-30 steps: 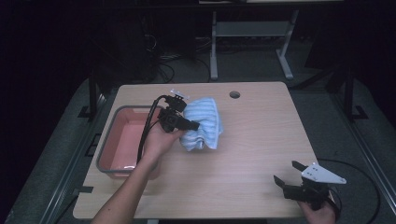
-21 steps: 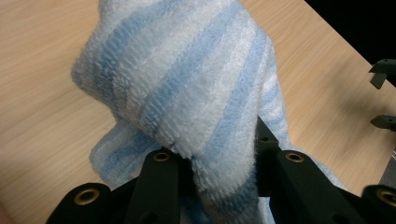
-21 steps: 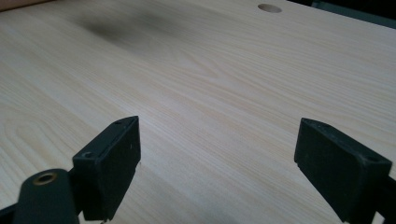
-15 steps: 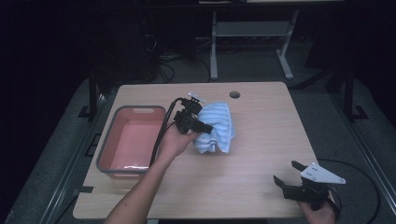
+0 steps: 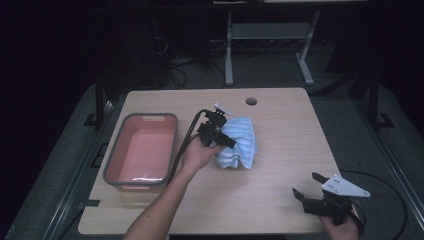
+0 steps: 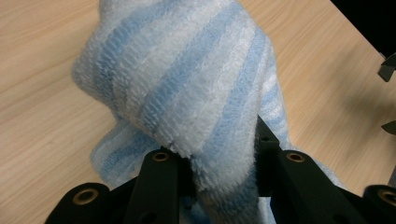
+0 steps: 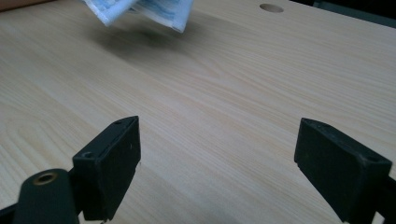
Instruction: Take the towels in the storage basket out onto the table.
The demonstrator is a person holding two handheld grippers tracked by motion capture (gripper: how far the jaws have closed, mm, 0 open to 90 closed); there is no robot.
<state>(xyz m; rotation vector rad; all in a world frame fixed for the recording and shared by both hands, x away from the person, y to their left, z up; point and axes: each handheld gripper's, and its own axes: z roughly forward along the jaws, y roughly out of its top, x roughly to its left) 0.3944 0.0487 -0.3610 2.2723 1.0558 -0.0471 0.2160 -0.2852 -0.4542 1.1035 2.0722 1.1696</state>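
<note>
A blue-and-white striped towel point(image 5: 240, 142) hangs bunched above the middle of the wooden table point(image 5: 280, 125). My left gripper point(image 5: 222, 140) is shut on the towel point(image 6: 196, 88), its jaws pinching a fold of the cloth. The towel's lower edge point(image 7: 144, 11) hangs clear of the tabletop, casting a shadow beneath it. My right gripper point(image 5: 312, 192) rests near the table's front right corner, open, with nothing between its fingers point(image 7: 112, 163).
A grey-rimmed pink tub point(image 5: 112, 167) stands at the table's left side, nothing visible inside. A round cable hole point(image 5: 251, 101) is at the far edge of the table. A metal frame stands on the dark floor beyond.
My left gripper has carried the towel rightward and toward the person, from beside the tub to the table's middle. The right gripper has stayed put.
</note>
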